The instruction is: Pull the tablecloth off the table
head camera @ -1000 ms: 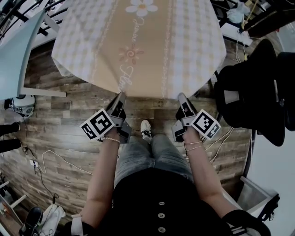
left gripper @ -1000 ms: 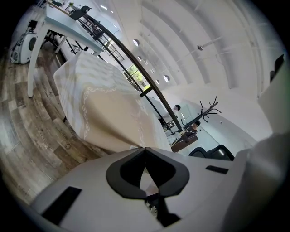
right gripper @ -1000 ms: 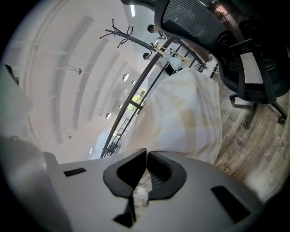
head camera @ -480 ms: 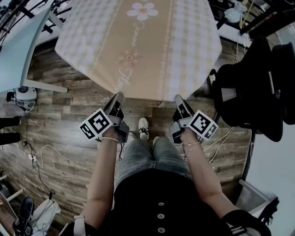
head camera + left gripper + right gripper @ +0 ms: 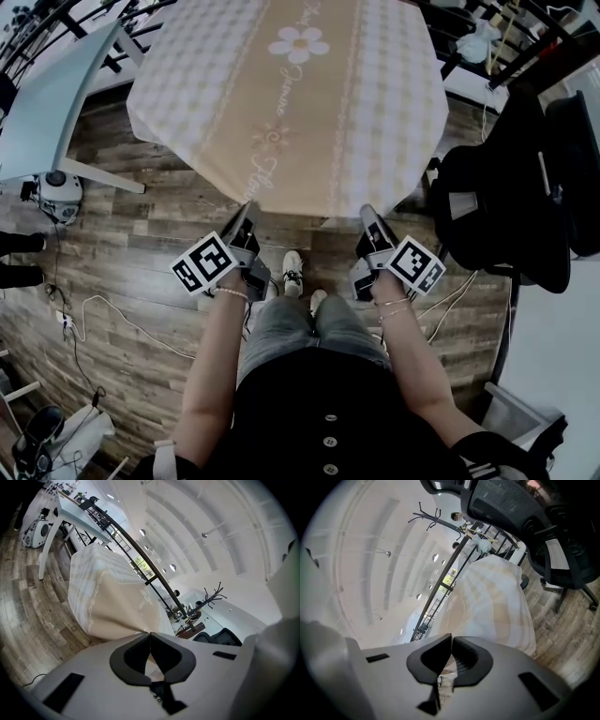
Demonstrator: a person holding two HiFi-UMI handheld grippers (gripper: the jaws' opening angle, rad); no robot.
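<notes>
Here, left hand-held gripper (image 5: 248, 210) and right one (image 5: 367, 216) pinch tablecloth (image 5: 300, 103).

The person wears a black buttoned top (image 5: 323, 417), jeans (image 5: 281, 328), bracelets (image 5: 228, 292) and white shoes (image 5: 293, 267).

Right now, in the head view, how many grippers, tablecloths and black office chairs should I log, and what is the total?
grippers: 2 (left gripper, right gripper, jaws of both shut on the hem)
tablecloth: 1
black office chair: 1
total: 4
</notes>
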